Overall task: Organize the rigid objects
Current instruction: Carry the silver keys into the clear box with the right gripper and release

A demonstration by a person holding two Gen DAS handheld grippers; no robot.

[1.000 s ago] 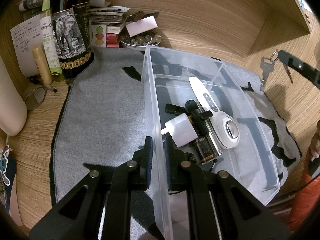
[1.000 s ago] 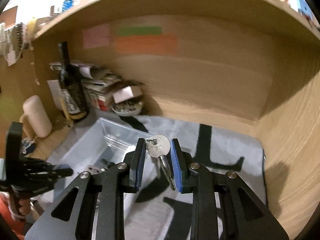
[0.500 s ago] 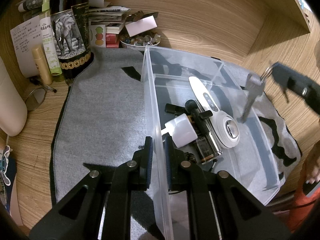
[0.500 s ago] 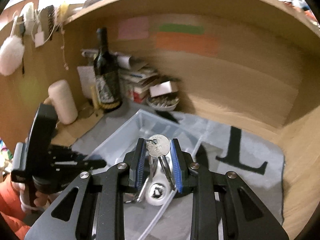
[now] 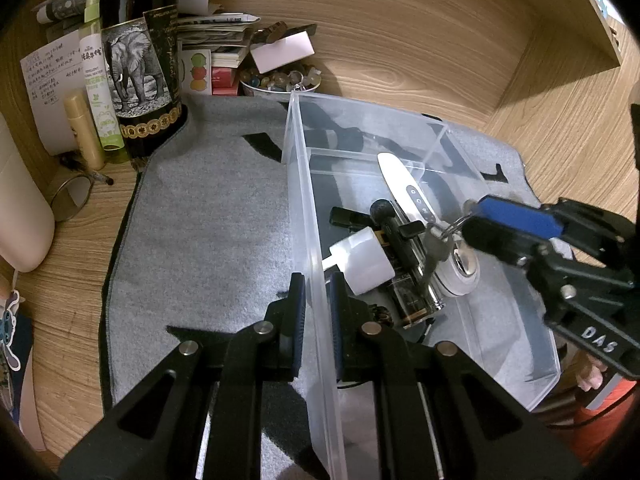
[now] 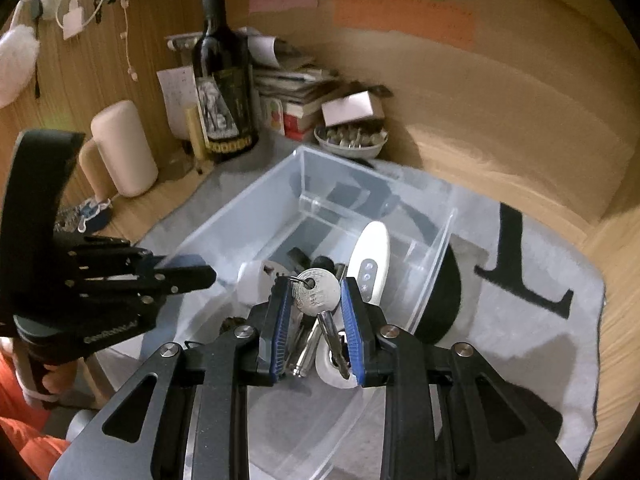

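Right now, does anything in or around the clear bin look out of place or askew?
Nothing looks spilled or damaged. The clear bin sits skewed on the grey mat, its wall pinched by the left gripper. The right gripper holds keys above the bin's clutter.

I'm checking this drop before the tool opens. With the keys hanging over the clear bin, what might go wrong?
1. The keys hang above the white device and other items; let go here, they would likely land on them, not on bare floor.
2. The left tool clamps the clear bin by one wall only; a knock from the right tool may tilt it.
3. The key ring may snag on a pad.
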